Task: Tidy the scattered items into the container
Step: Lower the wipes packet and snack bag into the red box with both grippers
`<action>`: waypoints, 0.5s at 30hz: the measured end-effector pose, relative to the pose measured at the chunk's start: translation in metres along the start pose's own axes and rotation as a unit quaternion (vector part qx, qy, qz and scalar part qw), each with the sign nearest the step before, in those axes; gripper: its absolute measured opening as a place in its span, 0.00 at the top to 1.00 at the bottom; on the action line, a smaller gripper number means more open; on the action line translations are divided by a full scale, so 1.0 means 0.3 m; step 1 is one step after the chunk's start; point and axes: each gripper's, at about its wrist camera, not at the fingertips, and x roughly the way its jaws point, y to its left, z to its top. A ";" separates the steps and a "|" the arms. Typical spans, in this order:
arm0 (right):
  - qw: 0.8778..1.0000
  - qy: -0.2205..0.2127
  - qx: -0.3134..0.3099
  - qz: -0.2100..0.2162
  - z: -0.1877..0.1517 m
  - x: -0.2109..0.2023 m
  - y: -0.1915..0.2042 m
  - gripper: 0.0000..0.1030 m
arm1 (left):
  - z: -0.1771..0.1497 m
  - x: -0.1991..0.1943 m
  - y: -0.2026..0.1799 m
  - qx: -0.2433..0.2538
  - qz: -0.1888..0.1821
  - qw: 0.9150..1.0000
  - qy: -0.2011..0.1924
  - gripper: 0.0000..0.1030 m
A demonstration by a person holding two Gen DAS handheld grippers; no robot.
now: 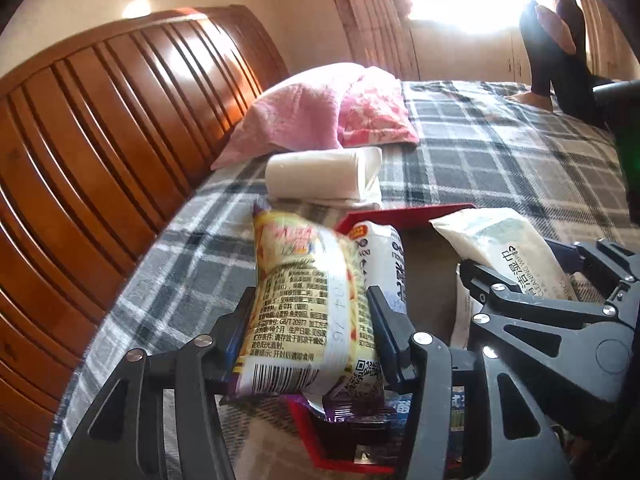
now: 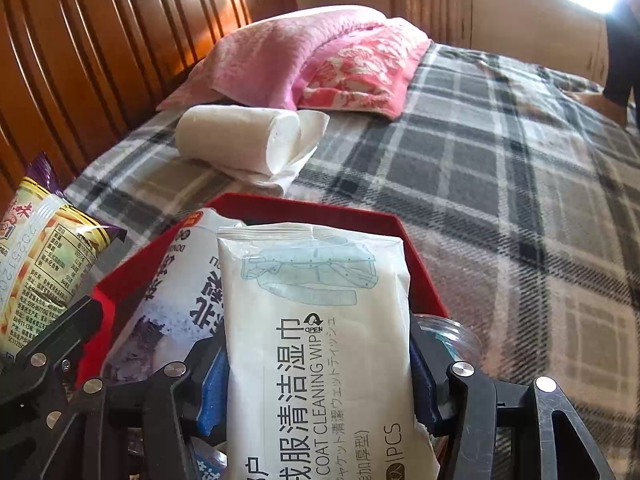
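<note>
The red container (image 2: 416, 276) sits on the plaid blanket (image 2: 520, 208), already holding a white-and-blue packet (image 2: 180, 280). Above it the left gripper (image 1: 308, 320) is clenched on a yellow snack bag (image 1: 304, 304) over its left edge, and the right gripper (image 2: 316, 376) is clenched on a white pack of coat cleaning wipes (image 2: 320, 340) over its middle. Just beyond the container lies a toilet paper roll (image 2: 240, 136), then a pink pillow (image 2: 312, 60) against the wooden headboard (image 2: 100, 40).
</note>
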 end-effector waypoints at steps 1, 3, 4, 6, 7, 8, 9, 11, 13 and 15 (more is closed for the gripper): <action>1.000 -0.005 0.000 -0.019 0.000 -0.011 -0.002 0.19 | 0.004 -0.004 0.007 -0.004 0.012 1.000 -0.004 0.19; 0.998 -0.030 -0.002 -0.063 -0.001 -0.041 -0.019 0.11 | 0.008 0.006 0.046 -0.039 -0.002 0.999 0.023 0.00; 0.996 -0.045 -0.004 -0.076 0.001 -0.057 -0.033 0.02 | 0.003 0.013 0.067 -0.064 -0.030 0.997 0.037 0.00; 0.995 -0.057 -0.003 -0.082 0.008 -0.085 -0.047 0.00 | -0.004 0.007 0.090 -0.104 -0.048 0.993 0.044 0.00; 0.995 -0.057 0.005 -0.078 0.012 -0.096 -0.056 0.00 | -0.004 -0.006 0.089 -0.105 -0.041 0.993 0.038 0.00; 0.996 -0.055 0.014 -0.071 0.014 -0.102 -0.064 0.00 | -0.003 -0.023 0.084 -0.095 -0.032 0.994 0.030 0.00; 0.996 -0.050 0.020 -0.065 0.015 -0.105 -0.068 0.00 | -0.001 -0.039 0.076 -0.081 -0.019 0.996 0.020 0.00; 0.998 -0.037 0.020 -0.051 0.005 -0.102 -0.066 0.00 | 0.003 -0.076 0.067 -0.060 0.007 0.998 0.004 0.00; 0.998 -0.027 0.027 -0.047 -0.007 -0.096 -0.071 0.00 | 0.006 -0.108 0.082 -0.061 0.017 0.998 0.000 0.00; 0.998 -0.029 0.036 -0.046 -0.023 -0.101 -0.079 0.00 | 0.000 -0.141 0.113 -0.068 0.028 0.997 -0.002 0.00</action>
